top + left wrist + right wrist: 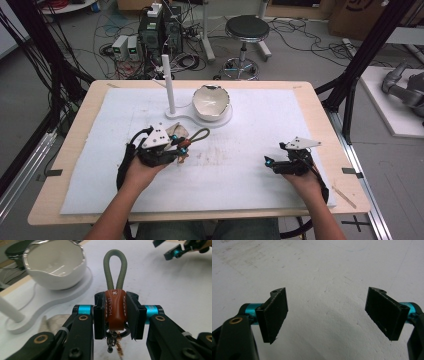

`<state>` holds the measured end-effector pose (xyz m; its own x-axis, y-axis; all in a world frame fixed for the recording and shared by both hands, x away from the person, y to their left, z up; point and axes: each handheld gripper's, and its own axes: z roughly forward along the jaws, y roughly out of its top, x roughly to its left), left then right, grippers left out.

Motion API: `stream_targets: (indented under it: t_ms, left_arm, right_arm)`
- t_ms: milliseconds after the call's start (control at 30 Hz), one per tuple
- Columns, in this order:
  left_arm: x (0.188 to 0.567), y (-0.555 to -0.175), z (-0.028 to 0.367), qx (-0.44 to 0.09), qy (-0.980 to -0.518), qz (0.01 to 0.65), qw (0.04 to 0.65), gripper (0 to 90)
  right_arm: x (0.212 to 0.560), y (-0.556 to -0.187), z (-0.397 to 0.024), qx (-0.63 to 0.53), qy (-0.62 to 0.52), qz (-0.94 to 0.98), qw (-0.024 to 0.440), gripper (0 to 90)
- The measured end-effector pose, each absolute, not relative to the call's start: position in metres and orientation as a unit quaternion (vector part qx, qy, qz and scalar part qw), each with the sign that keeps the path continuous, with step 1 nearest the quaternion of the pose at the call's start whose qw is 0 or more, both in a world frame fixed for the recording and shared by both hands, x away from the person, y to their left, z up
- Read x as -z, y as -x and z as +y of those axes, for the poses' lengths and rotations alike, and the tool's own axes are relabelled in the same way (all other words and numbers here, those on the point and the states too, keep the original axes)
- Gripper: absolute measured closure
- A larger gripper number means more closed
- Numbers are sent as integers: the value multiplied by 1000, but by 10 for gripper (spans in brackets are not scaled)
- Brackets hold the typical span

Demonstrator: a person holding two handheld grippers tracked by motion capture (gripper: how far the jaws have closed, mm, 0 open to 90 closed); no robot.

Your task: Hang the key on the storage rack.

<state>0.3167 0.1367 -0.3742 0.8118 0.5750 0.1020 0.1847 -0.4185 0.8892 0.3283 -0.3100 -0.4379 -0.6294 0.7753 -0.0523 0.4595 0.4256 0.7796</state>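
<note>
One keychain [115,307]: brown leather tab, one olive cord loop at the far end, metal ring hanging under. It sits clamped by the tab in the left gripper [181,146], pads tight on both sides, held left of table centre, loop pointing toward the bowl [212,102].

One white bowl w/ wavy rim, on one white curved base [200,120] that also carries one upright white post [168,84]. One crumpled wrapper [53,322] just beside the base.

Right gripper [267,162]: jaws wide apart, nothing btwn them, low over bare white mat [240,185], well apart from the rest.

Open mat front & right; base near the far edge.
</note>
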Motion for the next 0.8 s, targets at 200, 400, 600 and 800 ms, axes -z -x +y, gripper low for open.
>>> stream_targets:
  t_ms: [200, 400, 600, 800]
  left_arm:
    - [355, -327, 153, -211, -816, 245, 479, 699]
    - [334, -339, 168, -234, -804, 267, 476, 700]
    - [313, -353, 184, -259, -791, 287, 474, 700]
    - [297, -365, 195, -272, -786, 296, 470, 700]
  right_arm:
    - [438, -331, -307, -381, -373, 820, 207, 187]
    - [438, -332, -305, -378, -372, 822, 206, 187]
    - [440, -334, -302, -373, -370, 827, 201, 187]
    - [441, -335, -303, -372, -371, 827, 200, 187]
